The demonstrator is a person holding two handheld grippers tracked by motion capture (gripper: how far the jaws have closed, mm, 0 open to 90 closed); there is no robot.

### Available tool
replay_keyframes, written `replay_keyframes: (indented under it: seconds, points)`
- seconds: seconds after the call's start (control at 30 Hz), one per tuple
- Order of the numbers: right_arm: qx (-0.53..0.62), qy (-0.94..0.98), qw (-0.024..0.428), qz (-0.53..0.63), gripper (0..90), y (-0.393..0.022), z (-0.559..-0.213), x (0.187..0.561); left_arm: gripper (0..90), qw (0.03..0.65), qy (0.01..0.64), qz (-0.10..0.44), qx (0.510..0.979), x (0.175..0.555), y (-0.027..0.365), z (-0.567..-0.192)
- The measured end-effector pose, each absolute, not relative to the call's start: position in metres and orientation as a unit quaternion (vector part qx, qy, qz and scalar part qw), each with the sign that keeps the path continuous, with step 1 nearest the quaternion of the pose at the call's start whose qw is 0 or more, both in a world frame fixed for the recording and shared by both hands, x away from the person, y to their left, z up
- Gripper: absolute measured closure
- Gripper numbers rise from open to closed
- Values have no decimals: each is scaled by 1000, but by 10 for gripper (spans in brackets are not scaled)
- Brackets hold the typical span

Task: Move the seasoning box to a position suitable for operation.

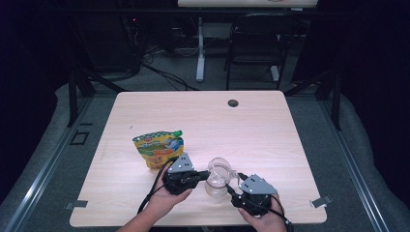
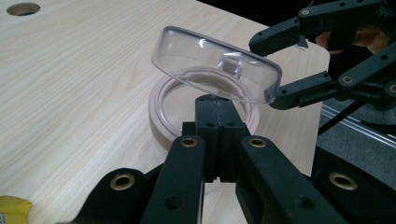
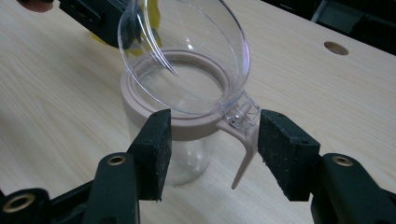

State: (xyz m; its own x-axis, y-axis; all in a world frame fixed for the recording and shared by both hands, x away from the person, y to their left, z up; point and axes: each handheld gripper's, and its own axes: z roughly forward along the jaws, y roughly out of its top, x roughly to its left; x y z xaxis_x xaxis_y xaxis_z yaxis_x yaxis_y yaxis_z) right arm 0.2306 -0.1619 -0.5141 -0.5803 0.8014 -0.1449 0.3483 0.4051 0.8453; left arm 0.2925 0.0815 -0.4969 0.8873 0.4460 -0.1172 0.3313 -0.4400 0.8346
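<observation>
Clear jar point(image 1: 216, 186) stands at 6 o'clock on surface point(image 1: 270, 130), hinged lid point(image 2: 217, 63) tilted up. Left tool point(image 2: 215, 109) pressed together, seemingly pinching lid edge. Right tool point(image 3: 212, 135) spread, straddling pink collar point(image 3: 187, 126). Likely light, rigid, slippery; grip collar.

Glossy clear plastic lid point(image 2: 217, 65), matt pink rim point(image 3: 187, 123), pale wood-grain table point(image 1: 270, 130), glossy pouch point(image 1: 158, 149)
</observation>
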Motion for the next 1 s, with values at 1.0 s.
replay_keyframes:
  seconds: [1.0]
  points:
    - [345,790,308,403,448,-150,-516,230,900,465,238,61,850,294,82,-509]
